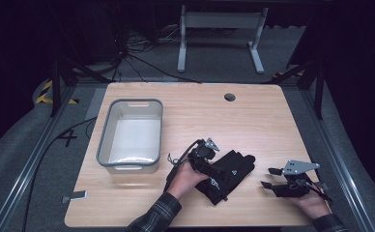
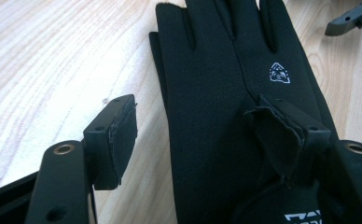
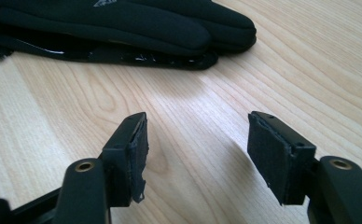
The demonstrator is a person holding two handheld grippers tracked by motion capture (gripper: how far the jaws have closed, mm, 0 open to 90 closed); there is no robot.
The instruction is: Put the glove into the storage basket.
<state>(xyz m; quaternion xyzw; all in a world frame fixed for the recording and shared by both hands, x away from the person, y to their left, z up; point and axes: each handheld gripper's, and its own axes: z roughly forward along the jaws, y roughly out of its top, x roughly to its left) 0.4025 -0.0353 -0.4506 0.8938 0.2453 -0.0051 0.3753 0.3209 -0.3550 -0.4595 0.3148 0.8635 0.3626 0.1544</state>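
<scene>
Hovering over the black gloves, the left tool gapes empty; right tool alongside, likewise.

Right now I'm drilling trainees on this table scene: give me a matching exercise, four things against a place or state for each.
Things:
1. grey bin
2. black gloves
3. left gripper
4. right gripper

Places or states:
A. open over bare wood, right of the gloves
B. lying flat in a stack near the table's front
C. on the table's left part
D. open, one of its fingers over the glove

Pairs: 1-C, 2-B, 3-D, 4-A
</scene>
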